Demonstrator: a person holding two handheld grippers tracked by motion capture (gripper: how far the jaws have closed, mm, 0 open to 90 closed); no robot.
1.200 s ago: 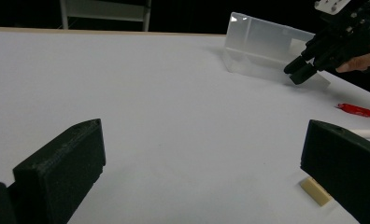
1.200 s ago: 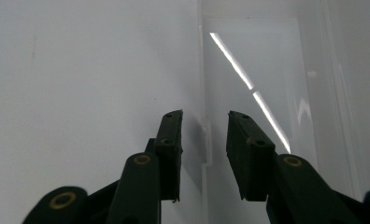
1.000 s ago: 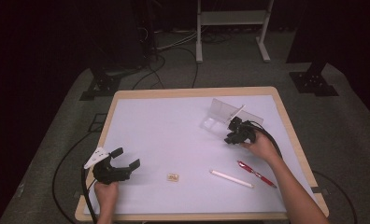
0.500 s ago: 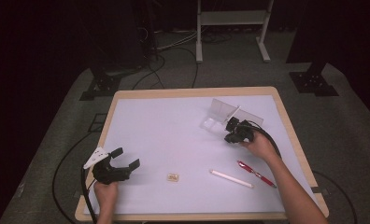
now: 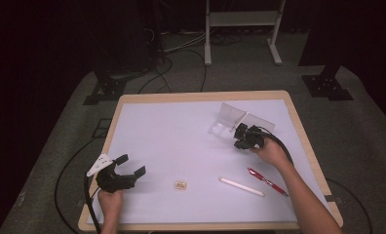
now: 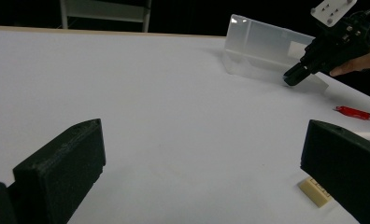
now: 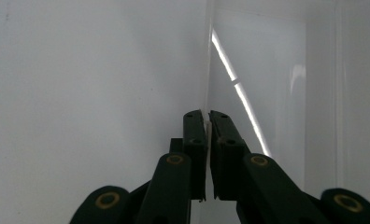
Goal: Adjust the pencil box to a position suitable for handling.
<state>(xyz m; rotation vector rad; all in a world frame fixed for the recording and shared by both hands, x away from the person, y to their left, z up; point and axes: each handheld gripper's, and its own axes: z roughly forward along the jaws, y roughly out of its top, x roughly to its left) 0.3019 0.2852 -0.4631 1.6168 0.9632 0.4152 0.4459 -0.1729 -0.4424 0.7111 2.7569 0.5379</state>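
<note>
High view table (image 5: pixel 147 122): white top, wooden rim, everything lies on its near and right part; the box is the landmark for all places below.
Box (image 5: pixel 240 119): clear plastic, open, lies on the table toward the far right; one thin wall edge faces the person, so it can be pinched from the near side.
Right gripper (image 5: pixel 241 136): at the box's near edge; in the right gripper view the jaws are clenched on that thin wall (image 7: pixel 207 123), wall between the two pads. Held by the rim probably to drag or turn the box, since a wall is the one part narrow enough for the jaws.
Left gripper (image 5: pixel 127 169): well apart from the box, near-left, jaws spread wide, grasping nothing; looks parked, ready, out of the other hand's way.
White stick (image 5: pixel 241 186): near side of the box, lies flat, free; likely waiting to go in.
Red pen (image 5: pixel 267 181): just right of the stick, near side of the box, lies flat, untouched.
Tan block (image 5: pixel 181 185): small, near-left of the box, between the two grippers; the left gripper view has it by the right jaw (image 6: pixel 317 192), closest thing for the left to take.
Step, my guess: box being positioned first, loose items after.
</note>
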